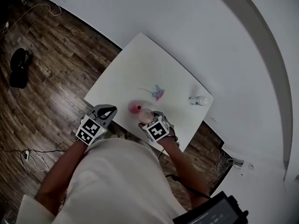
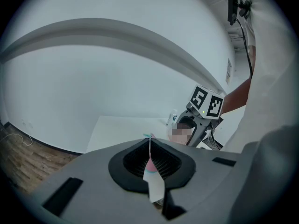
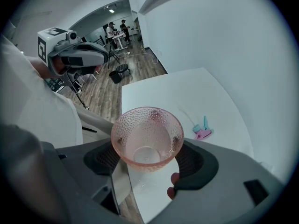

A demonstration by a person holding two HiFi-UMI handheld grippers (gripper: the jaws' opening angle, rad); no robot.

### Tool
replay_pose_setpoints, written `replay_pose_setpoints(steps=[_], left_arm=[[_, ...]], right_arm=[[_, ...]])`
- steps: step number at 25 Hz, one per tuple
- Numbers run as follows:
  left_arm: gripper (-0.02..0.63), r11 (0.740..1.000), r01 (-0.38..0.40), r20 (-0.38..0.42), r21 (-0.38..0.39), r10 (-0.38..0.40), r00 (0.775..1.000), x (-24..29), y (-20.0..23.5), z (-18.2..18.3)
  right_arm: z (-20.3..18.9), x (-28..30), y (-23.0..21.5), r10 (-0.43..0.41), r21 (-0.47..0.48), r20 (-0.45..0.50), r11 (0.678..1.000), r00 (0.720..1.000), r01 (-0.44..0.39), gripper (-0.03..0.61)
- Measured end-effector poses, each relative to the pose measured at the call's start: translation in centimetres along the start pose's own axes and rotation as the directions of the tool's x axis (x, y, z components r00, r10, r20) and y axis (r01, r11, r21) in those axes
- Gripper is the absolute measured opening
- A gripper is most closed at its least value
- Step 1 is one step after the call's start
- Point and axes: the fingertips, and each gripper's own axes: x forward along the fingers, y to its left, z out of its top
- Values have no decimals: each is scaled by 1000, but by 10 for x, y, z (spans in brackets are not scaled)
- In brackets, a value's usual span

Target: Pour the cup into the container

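1. The right gripper view alone looks into the cup point(image 3: 146, 136). It is a pale pink, see-through cup with a dimpled wall and a smooth round base, and its mouth is turned up toward the camera.
2. The same view shows the right claw point(image 3: 148, 158) clamped on the cup, one jaw against each side of the wall, above the near edge of the white desk point(image 1: 154, 64).
3. Only the head view shows the container point(image 1: 135, 107). It is a small round pinkish-red thing standing on the desk just beside the held cup, on the side toward the left claw; whether the two touch cannot be told.
4. The left gripper view shows the left claw point(image 2: 152, 164) closed, with only a thin slit between its jaws and nothing gripped. In the head view it hovers by the desk's near edge, apart from the cup.
5. The head view also shows a small clear thing point(image 1: 198, 100) near a desk corner and a black object point(image 1: 19, 68) on the wooden floor point(image 1: 56, 78).
6. A pink-and-teal thing point(image 1: 157, 93) lies farther in on the desk; the right gripper view shows it too.
7. The right gripper view alone takes in distant people point(image 3: 117, 29) down the room.
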Motion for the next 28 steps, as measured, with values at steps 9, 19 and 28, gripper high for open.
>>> replay_pose_setpoints(steps=[9,19,28], left_arm=[[14,1000,12,-13,7,-12,1000,2,8,-9],[14,1000,20,-13,4,-20,1000,3,12,-10],[14,1000,23,-12,10,-22,1000,6,12,-10]], right_arm=[[2,10,1,17,-5,-66,1000,998,-18,360],[3,13,3,48,3,-147,999,988,-48,360],[1,12,5,77,10,-196,997,978,-77,360]])
